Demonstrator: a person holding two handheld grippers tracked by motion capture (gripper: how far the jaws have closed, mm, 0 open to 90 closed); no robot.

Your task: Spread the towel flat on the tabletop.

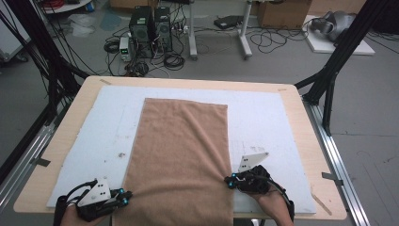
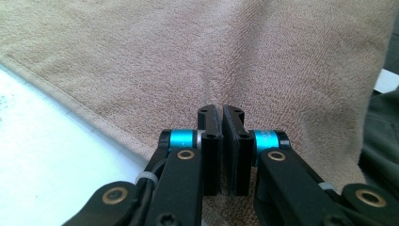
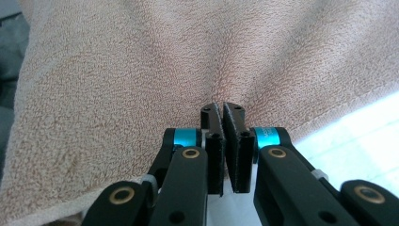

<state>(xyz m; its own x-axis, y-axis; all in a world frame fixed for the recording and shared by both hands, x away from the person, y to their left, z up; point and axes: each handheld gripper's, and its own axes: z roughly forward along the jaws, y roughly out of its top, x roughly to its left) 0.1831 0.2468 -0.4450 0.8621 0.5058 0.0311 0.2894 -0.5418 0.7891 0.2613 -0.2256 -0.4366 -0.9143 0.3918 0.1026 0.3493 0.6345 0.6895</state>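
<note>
The 2 near side edges of the tan terry-cloth towel are pinched by the left gripper and right gripper, jaws clamped on cloth. Both edges should be lifted evenly and the fold kept square.

Grey concrete floor beyond light wooden table; pale blue-white mat covers tabletop. Black frame struts rise at both sides; aluminium rail runs along right edge. Two black computer towers stand on floor amid tangled cables. White desk legs behind; cardboard box at upper right. Lighting even, diffuse.
</note>
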